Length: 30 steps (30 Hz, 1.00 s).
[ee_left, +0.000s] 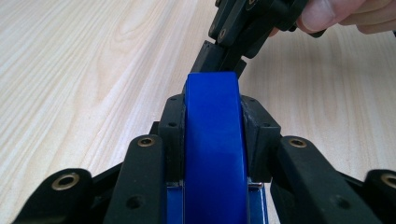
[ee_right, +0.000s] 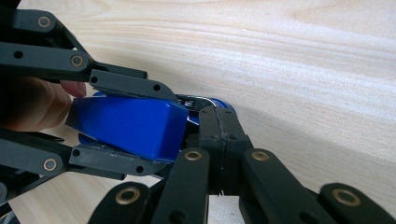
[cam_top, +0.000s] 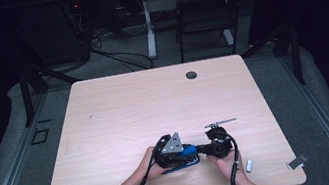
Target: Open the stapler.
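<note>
Low over table (cam_top: 105, 112), both tongs on blue tool (cam_top: 188, 150).

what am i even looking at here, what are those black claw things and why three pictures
A person sits at a wooden table and holds a hand-operated clamp tool in each hand. The high view looks down from above; the other two come from cameras riding on each tool, looking along its black jaws. The left gripper squeezes a blue object, possibly a tape dispenser. The right gripper has its jaws closed together, right beside the blue object. A small silver piece lies near the table's front edge.
</note>
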Tool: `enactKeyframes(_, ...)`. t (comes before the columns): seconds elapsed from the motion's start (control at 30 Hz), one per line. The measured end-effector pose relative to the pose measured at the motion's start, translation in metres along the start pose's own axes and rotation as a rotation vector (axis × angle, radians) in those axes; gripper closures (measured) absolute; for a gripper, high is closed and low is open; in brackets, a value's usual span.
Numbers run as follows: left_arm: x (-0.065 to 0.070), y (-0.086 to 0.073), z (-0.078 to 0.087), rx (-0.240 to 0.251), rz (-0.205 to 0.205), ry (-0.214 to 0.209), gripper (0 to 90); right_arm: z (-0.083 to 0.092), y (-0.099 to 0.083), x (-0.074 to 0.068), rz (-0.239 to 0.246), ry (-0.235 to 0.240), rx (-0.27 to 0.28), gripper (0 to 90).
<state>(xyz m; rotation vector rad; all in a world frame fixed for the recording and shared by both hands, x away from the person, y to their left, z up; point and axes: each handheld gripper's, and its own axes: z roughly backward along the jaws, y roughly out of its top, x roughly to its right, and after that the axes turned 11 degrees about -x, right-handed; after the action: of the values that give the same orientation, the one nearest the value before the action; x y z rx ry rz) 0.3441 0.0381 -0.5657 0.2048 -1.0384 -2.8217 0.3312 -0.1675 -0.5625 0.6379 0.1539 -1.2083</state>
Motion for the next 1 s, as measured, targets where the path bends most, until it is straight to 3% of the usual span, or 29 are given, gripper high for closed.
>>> enactKeyframes(0.4, 0.003, -0.003, -0.001, 0.025, -0.02, 0.031, 66.1, 0.0, 0.0, 0.0, 0.004, 0.001, 0.007, 90.0)
enactKeyframes(0.57, 0.0, 0.006, 0.0, -0.047, 0.002, 0.002, 65.5, 0.0, 0.0, 0.001, -0.004, 0.009, -0.001, 90.0)
enactKeyframes(0.83, 0.002, 0.021, -0.002, -0.183, 0.029, 0.009, 63.4, 0.0, 0.001, 0.002, 0.008, 0.009, -0.006, 90.0)
enactKeyframes(0.93, 0.0, 0.023, -0.002, -0.195, 0.061, -0.006, 64.3, 0.0, 0.001, 0.001, 0.014, 0.008, -0.006, 90.0)
enactKeyframes(1.0, -0.001, 0.024, -0.001, -0.198, 0.06, -0.016, 65.3, 0.0, 0.001, 0.001, 0.015, 0.005, -0.007, 90.0)
